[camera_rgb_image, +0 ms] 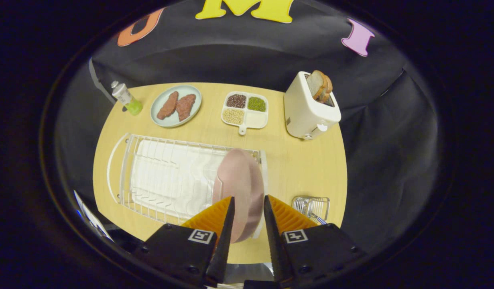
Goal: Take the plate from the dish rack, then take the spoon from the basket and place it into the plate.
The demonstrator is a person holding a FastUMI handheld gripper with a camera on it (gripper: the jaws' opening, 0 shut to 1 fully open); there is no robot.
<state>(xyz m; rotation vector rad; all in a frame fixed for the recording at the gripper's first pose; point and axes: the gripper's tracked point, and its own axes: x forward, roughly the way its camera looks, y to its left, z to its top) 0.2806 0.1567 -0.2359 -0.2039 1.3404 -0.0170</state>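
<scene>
Nearest, a hand-held gripper (249,200), fingers parted, straddling the rim of a pink plate (239,188). Gap visible on both sides of the plate edge, so open, not yet pressing. Probably lined up this way to pinch the thin rim and lift straight out.

Plate upright on edge in the right end of a white wire rack (166,176), near the table's front edge. Held vertical by the rack's wires, presumably so the rim is easy to reach from above. Remaining slots of the rack vacant, white drip tray beneath.

Just right of the fingers, at the front right corner of the table (303,164), a small wire basket (312,206). Something with a blue handle poking out of it, likely the spoon (320,218), mostly hidden behind the right finger.

Beyond the rack, toward the back edge: a pale blue dish (176,106) with two reddish pieces of meat, left of centre. Beside it, at the back left corner, a small bottle (125,98) with green liquid, tilted. At back centre, a white divided tray (245,110) holding dark, green and pale grains, one compartment looking empty. At the back right corner, a white toaster (309,108) with bread slices standing up from its slot.

Task judged at its first step: plate still in rack, spoon still in basket.
</scene>
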